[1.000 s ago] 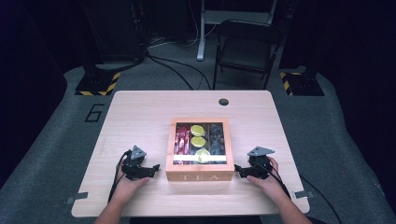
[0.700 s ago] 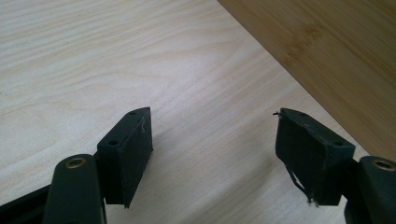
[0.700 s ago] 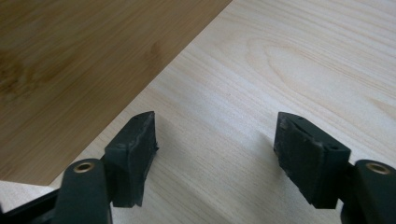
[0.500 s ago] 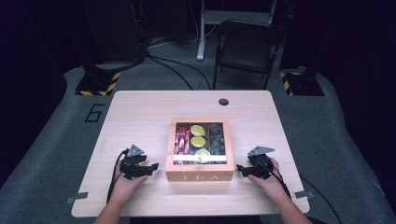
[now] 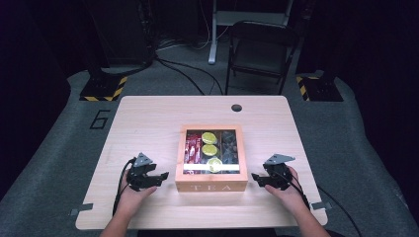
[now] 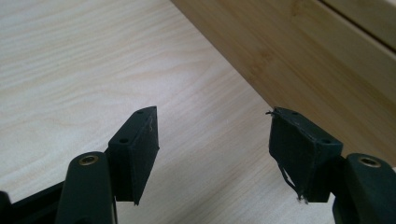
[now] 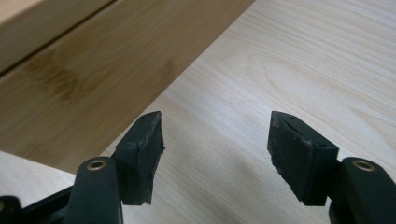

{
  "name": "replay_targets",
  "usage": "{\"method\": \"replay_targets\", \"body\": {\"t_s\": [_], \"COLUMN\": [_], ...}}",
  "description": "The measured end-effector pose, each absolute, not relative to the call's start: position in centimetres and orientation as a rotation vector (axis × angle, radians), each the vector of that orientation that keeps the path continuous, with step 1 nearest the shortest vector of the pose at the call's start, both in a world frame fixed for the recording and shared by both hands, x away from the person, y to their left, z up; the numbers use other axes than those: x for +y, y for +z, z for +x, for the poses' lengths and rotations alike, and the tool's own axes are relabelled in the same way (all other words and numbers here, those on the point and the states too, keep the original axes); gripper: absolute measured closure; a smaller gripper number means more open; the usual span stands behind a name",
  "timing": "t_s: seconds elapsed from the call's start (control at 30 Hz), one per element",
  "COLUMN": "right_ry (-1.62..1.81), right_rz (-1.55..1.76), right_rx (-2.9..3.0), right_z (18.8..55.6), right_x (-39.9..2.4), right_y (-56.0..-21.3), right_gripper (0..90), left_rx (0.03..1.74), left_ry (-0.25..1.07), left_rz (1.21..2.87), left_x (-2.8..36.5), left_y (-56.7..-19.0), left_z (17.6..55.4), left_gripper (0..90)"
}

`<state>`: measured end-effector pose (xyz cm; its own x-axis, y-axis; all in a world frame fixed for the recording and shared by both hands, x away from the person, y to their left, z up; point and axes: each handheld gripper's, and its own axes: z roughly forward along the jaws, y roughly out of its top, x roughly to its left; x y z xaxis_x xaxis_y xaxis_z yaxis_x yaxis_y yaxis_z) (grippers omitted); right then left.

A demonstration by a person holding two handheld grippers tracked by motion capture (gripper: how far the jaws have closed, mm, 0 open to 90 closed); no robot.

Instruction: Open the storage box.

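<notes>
Wooden tea box [image 5: 211, 159], square, honey-coloured bamboo with a clear window lid and the word TEA on its near wall: it stands on the near middle of the table, lid down and closed, with red sachets, yellow-green round packets and dark sachets visible through the pane in three rows. Left gripper [image 5: 159, 177], black, two-jawed, with a grey three-cornered plate on top: it lies low on the table just beside the box's left wall, tips pointing at it; its jaws have just been closing part-way, yet they stand apart with nothing between them, the box wall [image 6: 299, 60] passing beyond the tips in the left gripper view. Right gripper [image 5: 257, 178], same make: it is placed as a mirror on the box's right side, its jaws likewise just narrowed and now gaping over bare wood, with the box wall [image 7: 84, 79] off to one side in the right gripper view. Progress, as judged: the two tools are set to flank the box, but no grasp is made, and the lid is not yet lifted; every handling step looks still to come. Light wood-grain table [image 5: 148, 123]: round cable hole [image 5: 236, 107] near its far edge. Beyond: dark folding chair [image 5: 262, 47], grey floor marked with a 6 [image 5: 100, 119].
</notes>
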<state>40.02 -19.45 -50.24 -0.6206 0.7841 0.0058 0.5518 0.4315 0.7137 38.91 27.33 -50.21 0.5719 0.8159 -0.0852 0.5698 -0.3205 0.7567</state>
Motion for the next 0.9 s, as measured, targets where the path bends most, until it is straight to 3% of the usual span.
{"method": "replay_targets", "body": {"t_s": [0.67, 0.9], "right_ry": [1.060, 1.109], "right_rz": [1.056, 1.043], "right_rx": [2.352, 2.337], "right_z": [38.3, 37.7], "right_x": [-19.0, -18.9], "right_y": [-48.6, -47.8], "right_gripper": [38.4, 43.9], "left_rx": [1.088, 1.083], "left_ry": [0.441, 0.424], "left_rz": [1.989, 1.955], "left_x": [27.5, 27.8], "left_y": [-48.4, -48.0], "left_z": [37.6, 37.3], "left_gripper": [33.0, 34.4]}}
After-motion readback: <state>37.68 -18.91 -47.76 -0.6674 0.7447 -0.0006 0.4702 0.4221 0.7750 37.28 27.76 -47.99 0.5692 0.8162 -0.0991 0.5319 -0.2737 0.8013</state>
